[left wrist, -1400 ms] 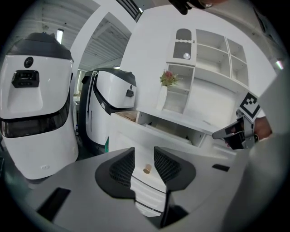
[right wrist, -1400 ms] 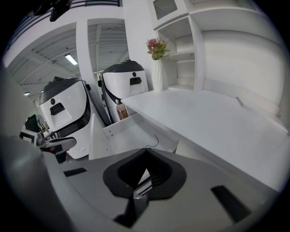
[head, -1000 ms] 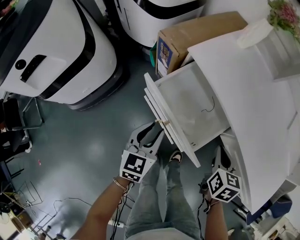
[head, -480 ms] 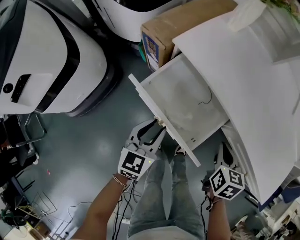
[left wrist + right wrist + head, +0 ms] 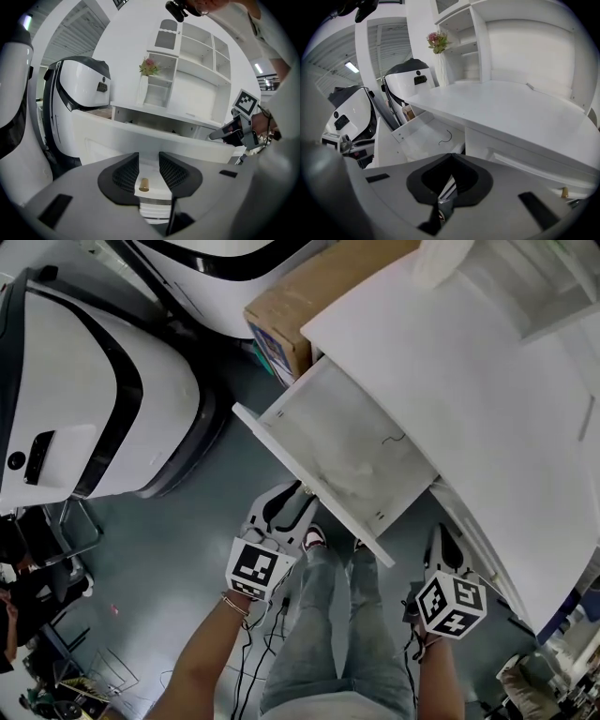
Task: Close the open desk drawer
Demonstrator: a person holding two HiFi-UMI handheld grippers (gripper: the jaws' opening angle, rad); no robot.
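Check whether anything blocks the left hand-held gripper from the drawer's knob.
Nothing visible does. The brass knob sits between the open jaws of the left hand-held gripper, right at the drawer front.

The drawer stands open from the desk. My left gripper, jaws apart, is at its front; my right gripper hangs beside the desk's edge.

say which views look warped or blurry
Left gripper view: strong fisheye, black corners, the front of the open white drawer bows. Right gripper view: same warp, the white desk top curves, lower left blurred. Head view: nearly straight lines, fairly sharp, soft sheen on the grey floor.
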